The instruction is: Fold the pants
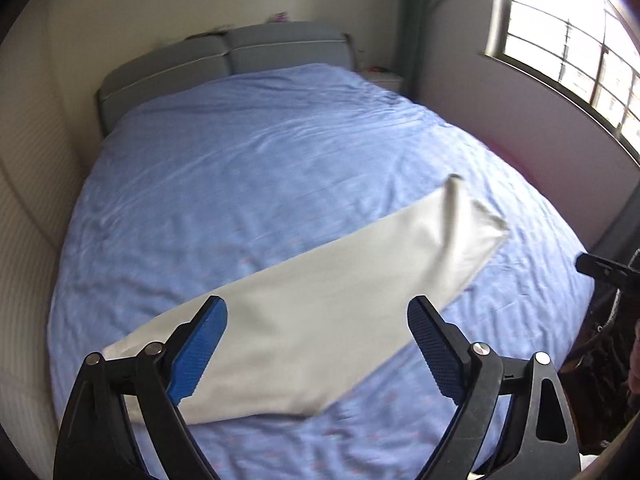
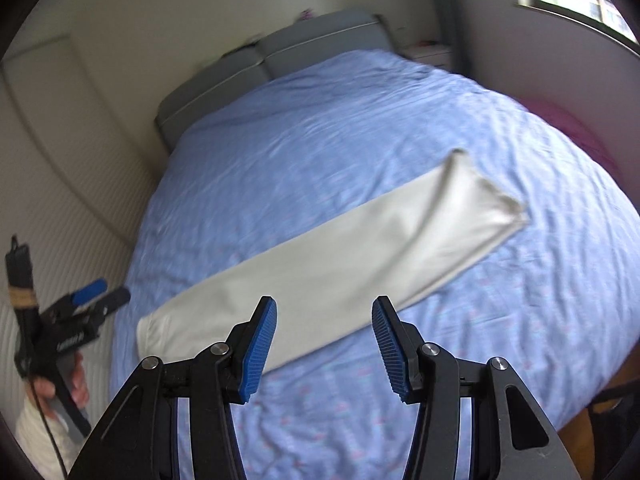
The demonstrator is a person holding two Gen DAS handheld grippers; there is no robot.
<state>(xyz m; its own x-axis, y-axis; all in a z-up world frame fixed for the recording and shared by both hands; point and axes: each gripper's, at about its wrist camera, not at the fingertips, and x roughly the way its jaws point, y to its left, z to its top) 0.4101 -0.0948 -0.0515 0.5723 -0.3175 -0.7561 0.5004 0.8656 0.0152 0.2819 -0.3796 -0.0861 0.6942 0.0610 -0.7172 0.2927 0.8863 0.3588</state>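
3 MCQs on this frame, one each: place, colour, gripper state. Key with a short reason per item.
1. Where do the pants lie?
A. on the blue bed cover
B. on the floor
C. over the headboard

2. What colour are the pants?
A. black
B. off-white
C. red

3. How does the right gripper stand?
A. shut on the pants
B. open, holding nothing
C. shut on the cover

Key:
1 A: the long folded strip lies flat across the blue bed cover, below the grey headboard.
2 B: the cloth reads pale off-white against the blue.
3 B: its blue pads stand apart with nothing between them; the left gripper is open too.
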